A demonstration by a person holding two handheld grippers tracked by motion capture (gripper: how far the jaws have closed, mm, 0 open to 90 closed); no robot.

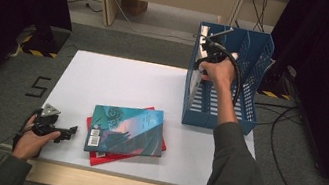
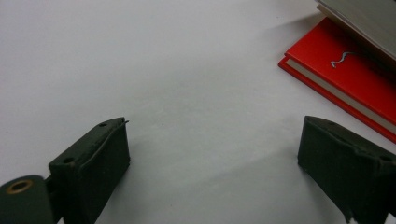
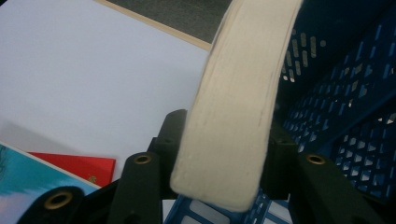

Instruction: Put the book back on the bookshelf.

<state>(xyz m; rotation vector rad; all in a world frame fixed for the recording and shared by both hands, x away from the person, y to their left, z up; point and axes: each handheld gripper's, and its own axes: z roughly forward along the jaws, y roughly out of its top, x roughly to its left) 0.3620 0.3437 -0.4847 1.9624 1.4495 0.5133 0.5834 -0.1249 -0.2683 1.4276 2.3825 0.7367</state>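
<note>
A thick book (image 3: 238, 102), pale page edge toward the camera, stands upright in the leftmost slot of a blue file rack (image 1: 253, 62). My right gripper (image 3: 229, 140) is shut on it, a black jaw against each cover. In the high view the right gripper (image 1: 204, 61) is at the rack's left compartment, where the book's white edge (image 1: 195, 80) shows. A teal-covered book (image 1: 126, 129) lies on a red book (image 1: 106, 158) near the table's front. My left gripper (image 1: 72, 130) rests open just left of them. Its jaws (image 2: 212, 149) stand wide over bare table, the red book (image 2: 355, 79) to their right.
The white table (image 1: 119, 80) has free surface between the stacked books and the rack. The rack's perforated blue walls (image 3: 345, 93) close in to the right of the held book. Cables lie on the floor at the right.
</note>
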